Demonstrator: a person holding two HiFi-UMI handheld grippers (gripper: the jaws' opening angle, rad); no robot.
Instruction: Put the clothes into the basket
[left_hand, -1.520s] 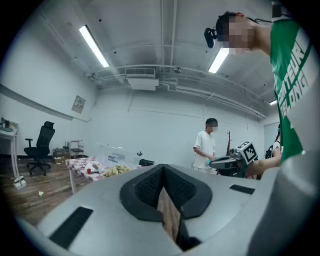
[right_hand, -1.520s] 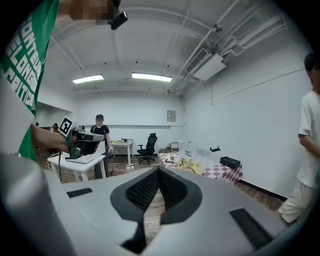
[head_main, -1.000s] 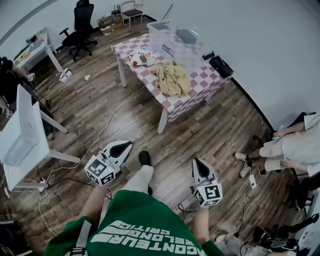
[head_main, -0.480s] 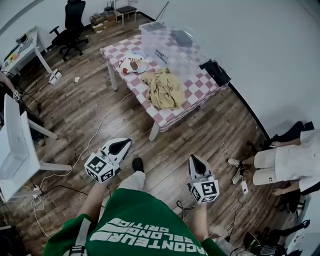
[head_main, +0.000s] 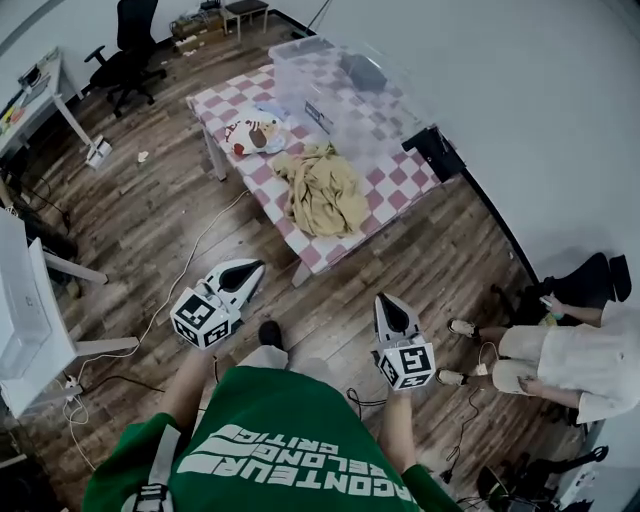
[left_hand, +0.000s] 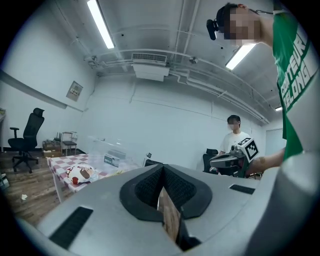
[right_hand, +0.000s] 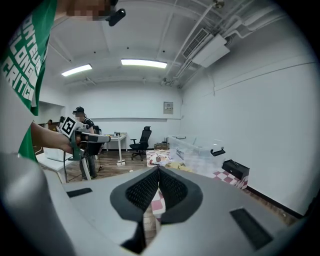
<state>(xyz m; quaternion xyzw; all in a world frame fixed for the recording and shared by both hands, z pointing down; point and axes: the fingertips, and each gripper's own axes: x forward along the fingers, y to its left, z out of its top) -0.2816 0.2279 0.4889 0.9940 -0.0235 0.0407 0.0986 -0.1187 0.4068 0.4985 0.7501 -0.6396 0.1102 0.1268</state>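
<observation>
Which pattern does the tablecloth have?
The tablecloth has pink and white checks, clearest in the head view.

Green shirt: "CRITIC" (upside down)

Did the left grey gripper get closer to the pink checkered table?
Yes. The left grey gripper has moved toward the pink checkered table; the strip of wood floor between it and the table's near corner has shrunk.

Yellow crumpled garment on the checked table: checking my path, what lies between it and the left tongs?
Bare wood-plank floor, then the checked table's near edge, as the head view shows.
</observation>
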